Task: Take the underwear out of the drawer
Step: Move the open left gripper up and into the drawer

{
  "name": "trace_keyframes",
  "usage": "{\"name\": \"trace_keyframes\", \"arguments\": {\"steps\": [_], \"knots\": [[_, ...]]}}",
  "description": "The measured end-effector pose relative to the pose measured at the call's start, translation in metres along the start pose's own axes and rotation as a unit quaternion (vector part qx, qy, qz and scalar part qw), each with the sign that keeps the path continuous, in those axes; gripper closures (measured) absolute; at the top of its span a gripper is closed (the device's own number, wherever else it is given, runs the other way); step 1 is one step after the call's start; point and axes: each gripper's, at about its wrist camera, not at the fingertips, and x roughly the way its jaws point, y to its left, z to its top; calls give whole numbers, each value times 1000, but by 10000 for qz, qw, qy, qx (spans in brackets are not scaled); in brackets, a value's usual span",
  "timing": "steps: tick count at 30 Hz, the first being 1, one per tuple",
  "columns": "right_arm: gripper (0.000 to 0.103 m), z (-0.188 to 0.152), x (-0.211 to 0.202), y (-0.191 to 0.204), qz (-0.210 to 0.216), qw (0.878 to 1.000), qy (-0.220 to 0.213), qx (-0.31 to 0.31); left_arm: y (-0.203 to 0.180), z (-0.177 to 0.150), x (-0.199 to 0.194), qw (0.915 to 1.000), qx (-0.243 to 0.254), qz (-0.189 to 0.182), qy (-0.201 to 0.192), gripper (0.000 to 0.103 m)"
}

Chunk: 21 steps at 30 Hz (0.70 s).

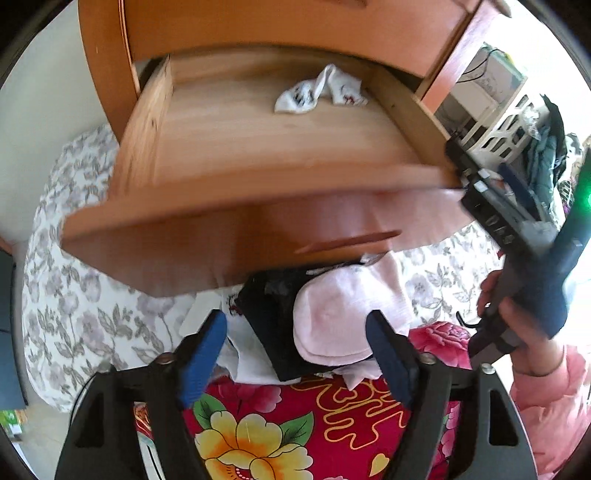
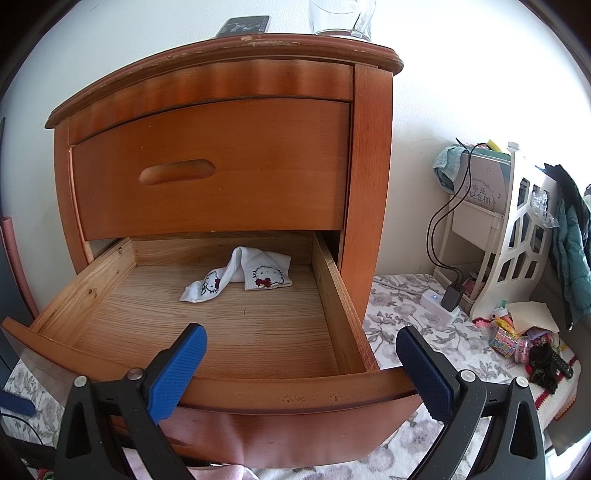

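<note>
The lower drawer [image 1: 280,147] of the wooden nightstand stands pulled out, and only a pair of white cartoon-cat socks [image 1: 321,92] lies at its back. Below the drawer front a small pile rests on the bedding: black underwear [image 1: 269,314], a pale pink garment [image 1: 332,325] on top of it, and white cloth [image 1: 251,365] underneath. My left gripper [image 1: 295,321] hangs open just above this pile, its pads touching nothing. My right gripper [image 2: 301,336] is open at the drawer's front edge [image 2: 295,387], looking in at the socks [image 2: 240,277]. A hand [image 1: 517,317] holds it.
The closed upper drawer [image 2: 210,170] overhangs the open one. A glass [image 2: 340,18] stands on the nightstand top. A white rack [image 2: 517,236] with a book, cables and clutter stands at the right. A red flowered quilt [image 1: 258,435] and a grey floral sheet [image 1: 74,314] lie below.
</note>
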Motion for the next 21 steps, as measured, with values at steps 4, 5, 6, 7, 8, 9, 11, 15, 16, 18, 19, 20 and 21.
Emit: {"name": "trace_keyframes", "arguments": {"steps": [4,5,6,7,8,9,11,15,16,18,19,20,21], "knots": [[0,0,0,0,0,10000,1,0,-1,3,-18,9996,48,-153,-251,24],[0,0,0,0,0,10000,-1,0,-1,5,-22,9994,45,-186,-300,23],[0,0,0,0,0,10000,-1,0,0,5,-26,9991,41,-223,-364,22],[0,0,0,0,0,10000,-1,0,0,6,-30,9988,38,-241,-420,21],[0,0,0,0,-1,10000,-1,0,0,7,-34,9985,34,-244,-488,20],[0,0,0,0,-2,10000,-1,0,1,7,-37,9981,32,-236,-564,20],[0,0,0,0,-1,10000,0,0,3,7,-42,9974,19,-201,-692,20],[0,0,0,0,-1,10000,0,0,9,9,-49,9953,-139,-87,-955,16],[0,0,0,0,0,10000,-2,0,11,9,-51,9944,-202,-79,-1038,15],[0,0,0,0,-1,10000,-3,0,16,10,-56,9921,-343,-112,-1198,15],[0,0,0,0,-1,10000,-4,0,18,11,-58,9912,-394,-120,-1261,15],[0,0,0,0,-1,10000,-3,0,19,11,-60,9903,-426,-106,-1319,15],[0,0,0,0,-1,10000,-4,0,19,12,-61,9896,-438,-75,-1370,15]]}}
